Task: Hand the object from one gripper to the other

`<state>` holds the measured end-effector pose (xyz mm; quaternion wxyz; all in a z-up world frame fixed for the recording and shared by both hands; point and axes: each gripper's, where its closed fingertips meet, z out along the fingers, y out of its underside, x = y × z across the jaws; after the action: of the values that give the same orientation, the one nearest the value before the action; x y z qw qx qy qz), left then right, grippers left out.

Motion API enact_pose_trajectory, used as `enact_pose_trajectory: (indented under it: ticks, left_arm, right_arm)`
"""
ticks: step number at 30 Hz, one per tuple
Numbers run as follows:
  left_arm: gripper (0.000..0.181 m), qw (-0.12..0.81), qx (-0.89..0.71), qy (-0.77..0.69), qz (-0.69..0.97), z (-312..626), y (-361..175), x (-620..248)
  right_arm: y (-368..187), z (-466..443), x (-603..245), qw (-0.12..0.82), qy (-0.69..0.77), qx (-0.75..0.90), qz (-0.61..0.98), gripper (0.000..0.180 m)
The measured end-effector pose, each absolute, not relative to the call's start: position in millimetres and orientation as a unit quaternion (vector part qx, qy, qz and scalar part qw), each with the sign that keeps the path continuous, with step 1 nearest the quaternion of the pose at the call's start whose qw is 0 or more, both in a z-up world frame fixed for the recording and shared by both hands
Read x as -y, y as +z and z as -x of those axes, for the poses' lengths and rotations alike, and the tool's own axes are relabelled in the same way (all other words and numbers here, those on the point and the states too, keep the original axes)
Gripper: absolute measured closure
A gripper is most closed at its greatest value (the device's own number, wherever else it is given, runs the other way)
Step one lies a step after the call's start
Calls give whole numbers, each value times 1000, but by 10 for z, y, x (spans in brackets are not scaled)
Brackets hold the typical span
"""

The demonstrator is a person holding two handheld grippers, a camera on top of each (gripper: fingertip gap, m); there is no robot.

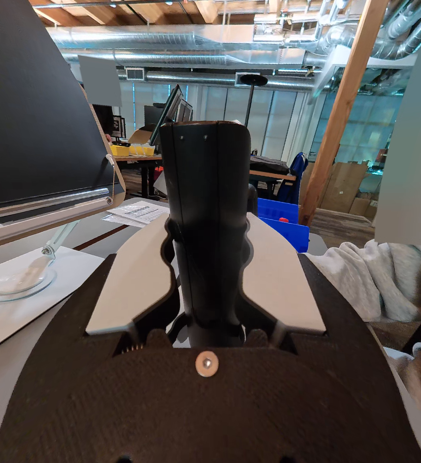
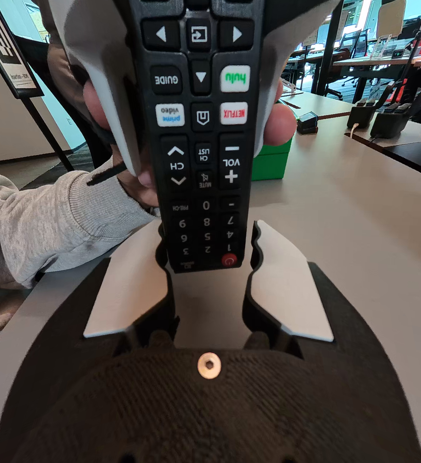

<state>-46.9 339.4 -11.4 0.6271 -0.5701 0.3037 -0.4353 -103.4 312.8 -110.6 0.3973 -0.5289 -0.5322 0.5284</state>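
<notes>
A black remote control [image 2: 202,140], judged light, rigid and smooth-sided, is clamped by the left gripper [image 1: 208,240] while its keypad end is flanked by the parted right gripper [image 2: 205,246].

Both views are bright and evenly lit, with daylight from the windows [image 1: 274,120] behind the remote [image 1: 205,200]. Shadows under the remote on the table [image 2: 342,225] are soft. Straight lines bow near the picture edges. The hand [image 2: 129,140] beside the remote looks slightly blurred.
</notes>
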Motion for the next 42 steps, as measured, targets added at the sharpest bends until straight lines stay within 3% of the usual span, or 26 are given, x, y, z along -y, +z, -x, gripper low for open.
enact_pose_trajectory:
  ticks: [33,42]
  left_arm:
    - [128,608,-317,-444,577,323,-192,-3375]
    - [128,601,-326,-443,580,256,-235,-3361]
  right_arm:
    - [-1064,1054,-3087,402,540,527,519,110]
    - [-1067,1057,-3070,404,536,531,517,119]
